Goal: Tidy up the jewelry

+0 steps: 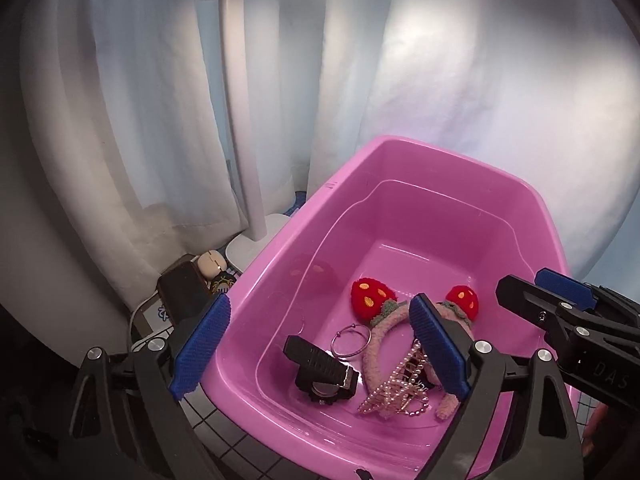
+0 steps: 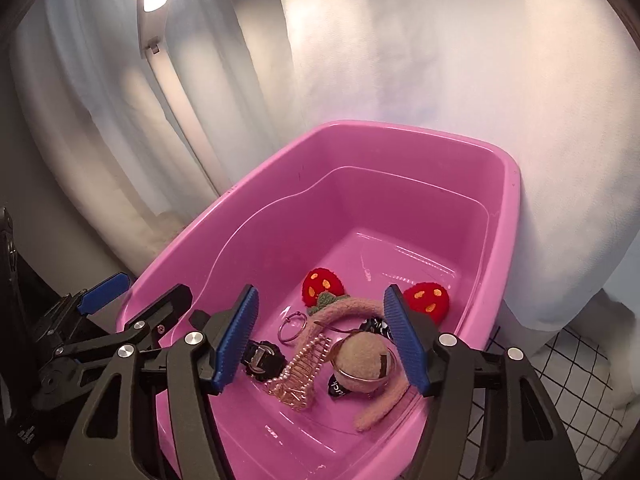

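Note:
A pink plastic tub holds the jewelry. In it lie a fuzzy pink headband with two red strawberry ears, a black watch, a silver hoop, a pearl hair comb and a round beige piece in a metal ring. My left gripper is open and empty over the tub's left part. My right gripper is open and empty above the pile; it also shows in the left wrist view.
A white lamp stand rises behind the tub's left side. A dark box and a small doll sit beside its base. White curtains hang behind. The tub rests on a white grid-pattern surface.

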The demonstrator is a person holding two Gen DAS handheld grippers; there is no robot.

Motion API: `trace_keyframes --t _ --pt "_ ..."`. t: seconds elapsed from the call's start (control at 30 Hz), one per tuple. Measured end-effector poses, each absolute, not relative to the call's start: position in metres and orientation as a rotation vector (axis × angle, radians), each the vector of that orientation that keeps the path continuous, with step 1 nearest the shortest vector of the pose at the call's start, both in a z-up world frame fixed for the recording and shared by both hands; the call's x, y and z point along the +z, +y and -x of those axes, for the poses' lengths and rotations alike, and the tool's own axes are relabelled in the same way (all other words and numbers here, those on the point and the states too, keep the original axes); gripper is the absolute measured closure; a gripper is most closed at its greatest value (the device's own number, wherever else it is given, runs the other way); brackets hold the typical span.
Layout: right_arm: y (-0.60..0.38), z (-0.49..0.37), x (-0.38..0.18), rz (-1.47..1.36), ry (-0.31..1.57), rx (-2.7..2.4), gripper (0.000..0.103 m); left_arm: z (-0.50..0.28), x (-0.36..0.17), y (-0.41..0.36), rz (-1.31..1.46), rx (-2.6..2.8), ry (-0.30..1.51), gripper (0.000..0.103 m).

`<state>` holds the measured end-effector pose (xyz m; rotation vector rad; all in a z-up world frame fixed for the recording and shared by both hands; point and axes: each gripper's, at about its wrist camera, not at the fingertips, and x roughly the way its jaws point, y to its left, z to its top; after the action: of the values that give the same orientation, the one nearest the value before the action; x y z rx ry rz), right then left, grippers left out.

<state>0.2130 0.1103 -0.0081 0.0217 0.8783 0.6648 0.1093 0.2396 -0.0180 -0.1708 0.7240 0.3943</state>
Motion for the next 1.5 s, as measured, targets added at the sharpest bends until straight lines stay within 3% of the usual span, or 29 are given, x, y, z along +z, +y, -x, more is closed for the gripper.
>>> trace_keyframes --t 0.23,1.5 --pt "0.102 -0.209 -0.003 -0.044 0.876 0.645 0.040 -0.108 -0.011 0.235 0.139 0.384 0.739 0.007" --pt "0.074 -0.179 0.015 -0.031 0.841 0.593 0.040 -0.098 -0.013 0.225 0.145 0.420 0.818 0.007"
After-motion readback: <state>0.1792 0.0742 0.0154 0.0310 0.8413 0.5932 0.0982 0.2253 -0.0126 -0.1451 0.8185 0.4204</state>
